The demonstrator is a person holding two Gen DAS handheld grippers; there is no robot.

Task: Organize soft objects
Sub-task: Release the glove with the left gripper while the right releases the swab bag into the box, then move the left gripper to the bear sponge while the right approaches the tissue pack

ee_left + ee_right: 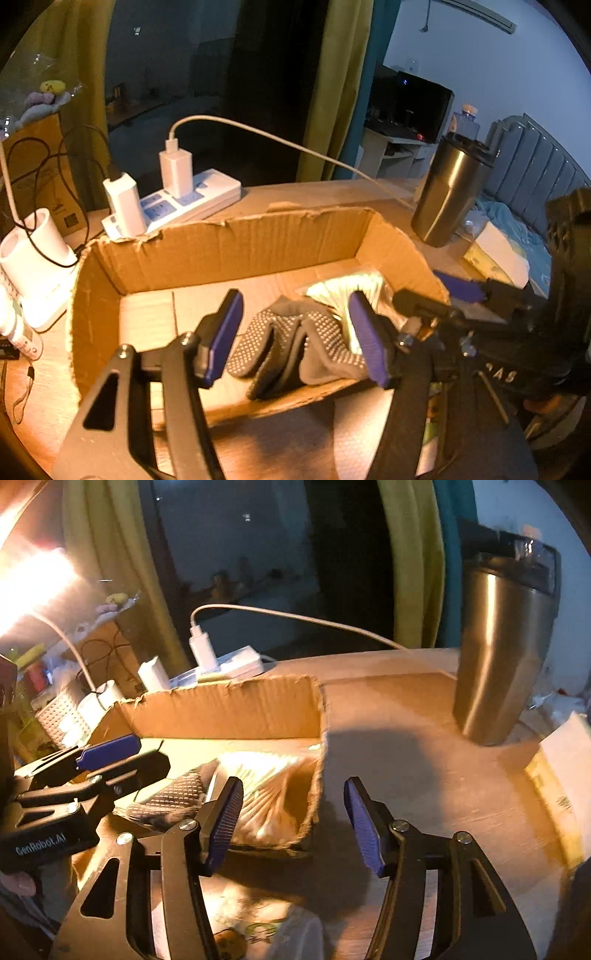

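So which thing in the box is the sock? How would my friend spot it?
Find the open cardboard box on the desk. The sock lies near its front wall, beside a shiny packet of cotton swabs. It is the only dark grey fabric thing, covered in little pale grip dots.

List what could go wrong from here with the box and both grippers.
1. The left gripper is open around the dotted glove lying in the box; pulling back carelessly could snag it and drag it out.
2. The right gripper straddles the box's right wall, so a push could shove or tip the light box.
3. The steel tumbler stands close on the right; a wide swing might knock it over.
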